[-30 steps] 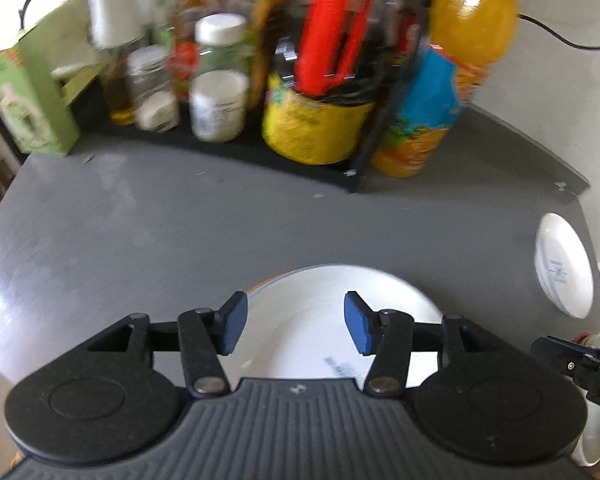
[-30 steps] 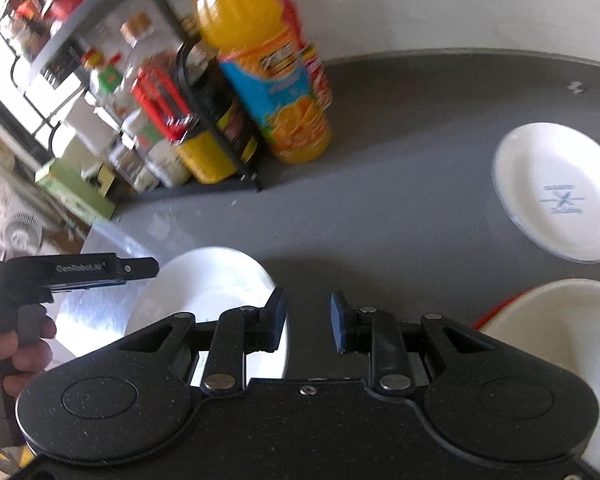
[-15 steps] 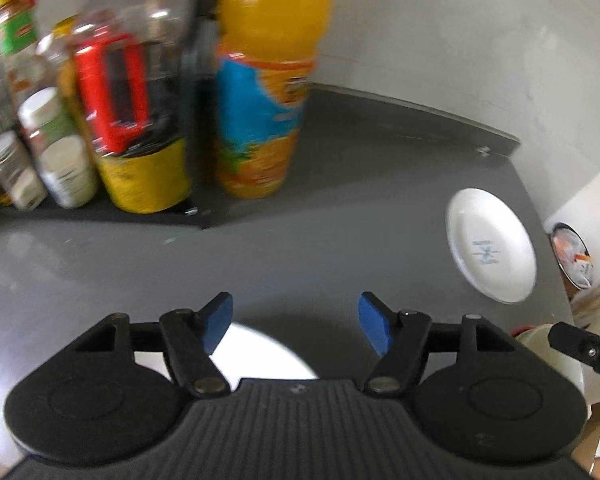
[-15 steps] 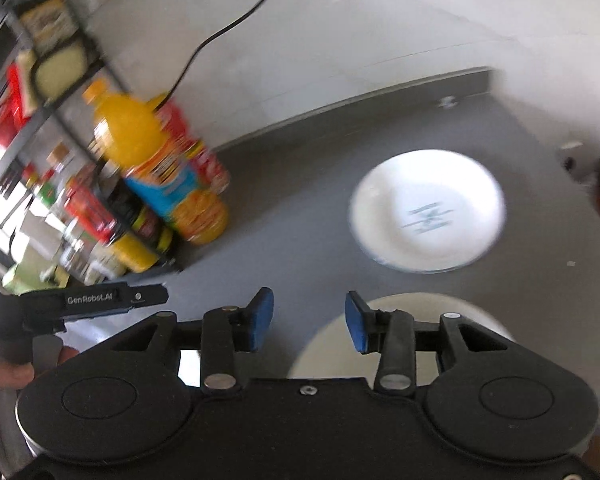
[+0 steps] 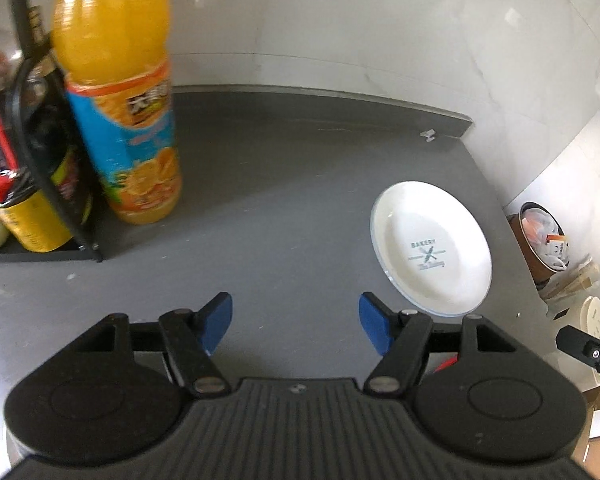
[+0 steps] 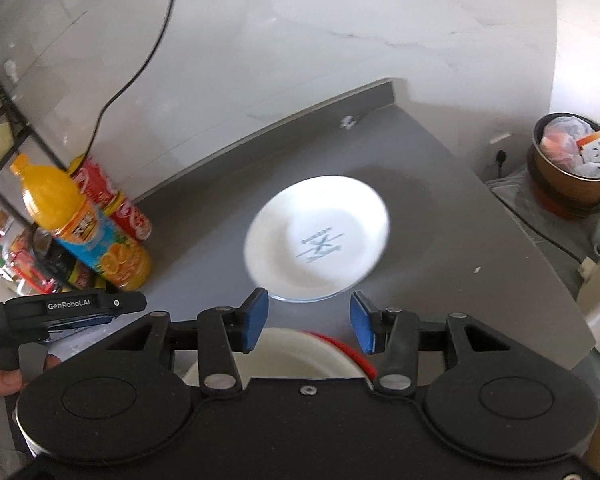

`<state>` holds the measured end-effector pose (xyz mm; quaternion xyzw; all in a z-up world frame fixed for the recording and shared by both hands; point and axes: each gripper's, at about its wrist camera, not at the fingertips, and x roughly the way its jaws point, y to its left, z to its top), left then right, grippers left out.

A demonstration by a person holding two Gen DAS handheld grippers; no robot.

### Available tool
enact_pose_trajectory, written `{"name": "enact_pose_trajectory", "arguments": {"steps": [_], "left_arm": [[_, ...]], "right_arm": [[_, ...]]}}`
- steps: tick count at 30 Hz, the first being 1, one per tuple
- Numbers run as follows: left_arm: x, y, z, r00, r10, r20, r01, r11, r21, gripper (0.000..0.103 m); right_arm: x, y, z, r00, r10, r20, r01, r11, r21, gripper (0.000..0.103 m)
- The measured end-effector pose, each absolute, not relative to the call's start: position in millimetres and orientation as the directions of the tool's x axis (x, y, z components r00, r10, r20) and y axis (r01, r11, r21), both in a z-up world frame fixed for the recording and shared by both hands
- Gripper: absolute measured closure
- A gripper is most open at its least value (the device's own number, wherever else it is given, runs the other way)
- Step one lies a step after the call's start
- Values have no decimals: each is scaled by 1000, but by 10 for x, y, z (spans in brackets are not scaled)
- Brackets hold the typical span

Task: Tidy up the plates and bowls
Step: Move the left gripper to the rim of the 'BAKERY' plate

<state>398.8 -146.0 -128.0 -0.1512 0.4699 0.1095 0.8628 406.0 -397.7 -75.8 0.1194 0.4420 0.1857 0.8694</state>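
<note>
Seemingly empty grippers point(image 5: 296, 322) point(image 6: 305, 322); plate point(image 6: 318, 238) ahead

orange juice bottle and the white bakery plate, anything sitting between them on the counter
Nothing: in the left wrist view only bare grey counter lies between the orange juice bottle and the plate.

An orange juice bottle point(image 5: 118, 112) stands beside a red can point(image 6: 116, 208) near a rack point(image 5: 48, 184).

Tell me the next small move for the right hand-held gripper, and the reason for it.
Probably ease the right hand-held gripper forward and down toward the near rim of the white plate. Its jaws stand open and empty, and the plate lies flat on the grey counter just ahead of the fingertips, with nothing between them. A red-rimmed bowl sits right beneath the gripper.
</note>
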Motion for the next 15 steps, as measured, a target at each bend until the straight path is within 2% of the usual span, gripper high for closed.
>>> {"name": "enact_pose_trajectory", "arguments": {"steps": [7, 15], "left_arm": [[4220, -1632, -1427, 533, 33, -846, -302, 941, -154, 35], [4483, -1719, -1611, 524, 18, -852, -297, 941, -162, 39]], "right_arm": [[4294, -4205, -918, 532, 417, -737, -188, 907, 378, 52], [4636, -4360, -1194, 494, 444, -748, -178, 893, 413, 52]]}}
